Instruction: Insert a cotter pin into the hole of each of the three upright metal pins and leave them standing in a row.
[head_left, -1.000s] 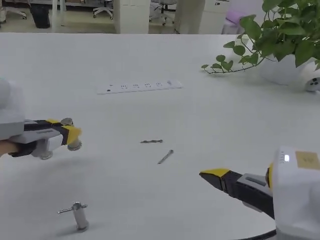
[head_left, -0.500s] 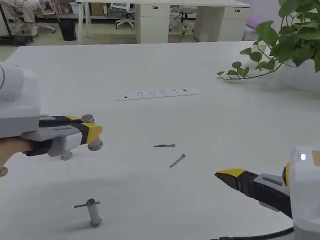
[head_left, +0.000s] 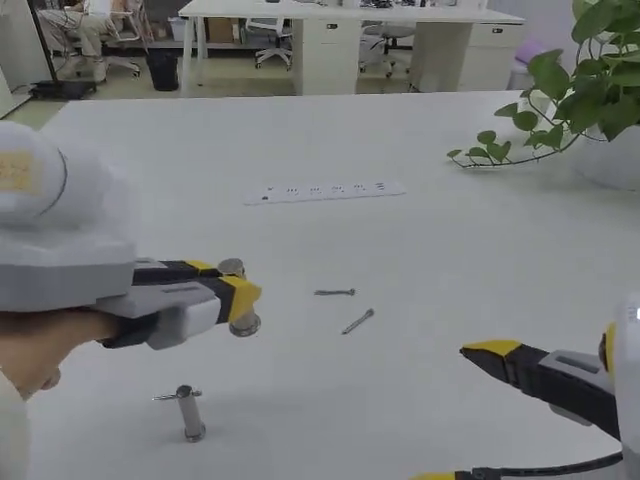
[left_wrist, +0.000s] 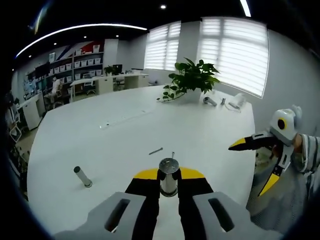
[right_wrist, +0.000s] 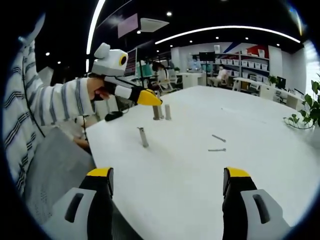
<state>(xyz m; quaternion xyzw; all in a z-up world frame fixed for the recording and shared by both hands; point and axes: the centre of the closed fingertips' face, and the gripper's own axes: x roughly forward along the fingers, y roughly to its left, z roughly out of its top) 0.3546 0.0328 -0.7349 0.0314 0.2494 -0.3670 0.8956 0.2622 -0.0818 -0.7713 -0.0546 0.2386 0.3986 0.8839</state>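
My left gripper (head_left: 240, 293) (left_wrist: 169, 176) is shut on an upright metal pin (head_left: 245, 322) (left_wrist: 169, 166), held by its shaft just under the cap. A bare pin (left_wrist: 82, 176) stands to its left. Another pin (head_left: 189, 411) (right_wrist: 143, 136) stands near the front edge with a cotter pin through it. Two loose cotter pins (head_left: 334, 292) (head_left: 357, 321) lie on the white table (head_left: 450, 230), right of the held pin. My right gripper (head_left: 460, 410) (right_wrist: 167, 175) hovers open at the lower right, nothing between its jaws. In the right gripper view the left gripper (right_wrist: 146, 97) sits over two upright pins (right_wrist: 161, 112).
A white power strip (head_left: 325, 190) lies across the table's middle. A potted plant (head_left: 585, 80) trails leaves at the far right. Desks and chairs stand beyond the far edge. A person's striped sleeve (right_wrist: 55, 107) is at the table's near side.
My left gripper has carried its pin to the right, closer to the loose cotter pins. The right gripper stays open in much the same place. The head camera has tilted up.
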